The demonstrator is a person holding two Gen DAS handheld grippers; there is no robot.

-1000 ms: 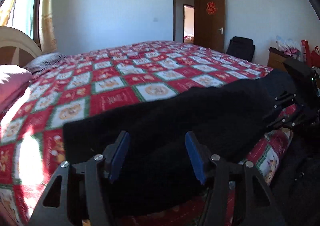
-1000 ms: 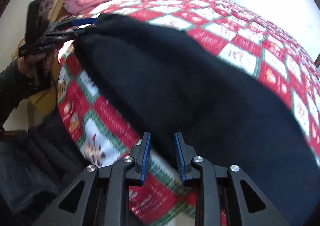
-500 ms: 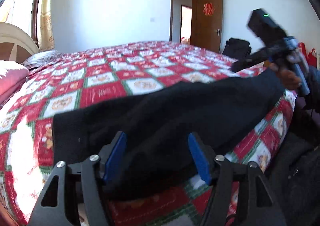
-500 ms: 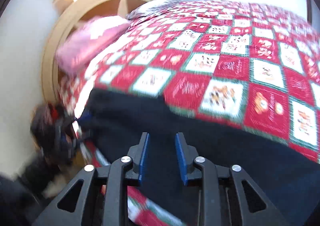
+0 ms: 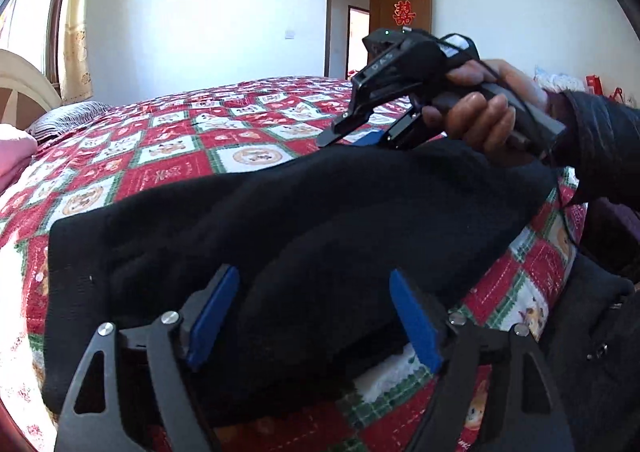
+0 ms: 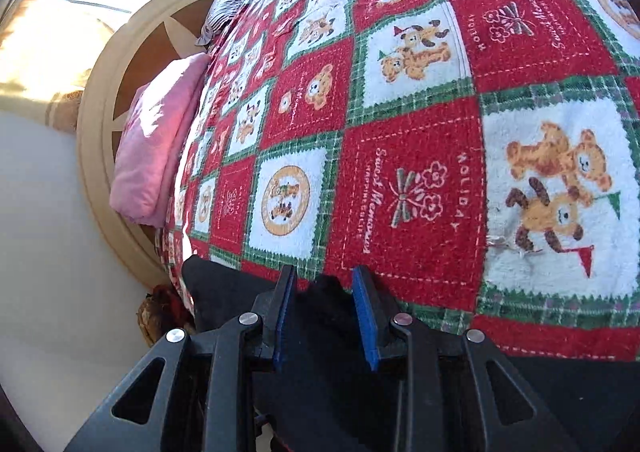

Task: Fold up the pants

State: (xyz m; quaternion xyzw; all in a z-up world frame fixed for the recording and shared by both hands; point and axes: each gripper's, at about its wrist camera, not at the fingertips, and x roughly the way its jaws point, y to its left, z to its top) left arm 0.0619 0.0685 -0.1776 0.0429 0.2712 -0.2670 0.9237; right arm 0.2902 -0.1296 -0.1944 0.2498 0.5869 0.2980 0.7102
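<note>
The fingers (image 5: 214,312) of the left gripper (image 5: 314,316) stand spread over the black pants (image 5: 300,219) on the bed (image 6: 400,131), while the right gripper (image 6: 325,316) pinches a raised fold between its fingers (image 6: 365,316), probably to carry it over.

The pants (image 5: 304,236) lay on the bedspread (image 5: 168,155) directly ahead of the left gripper (image 5: 314,316), stretching away to its right, where the right gripper (image 5: 352,131) sat over their far end. Ahead of the right gripper (image 6: 324,316) a bunch of the pants (image 6: 320,316) stood between its fingers — the bedspread (image 6: 420,171) beyond, a pillow (image 6: 156,143) far to its left against the headboard (image 6: 100,123).
</note>
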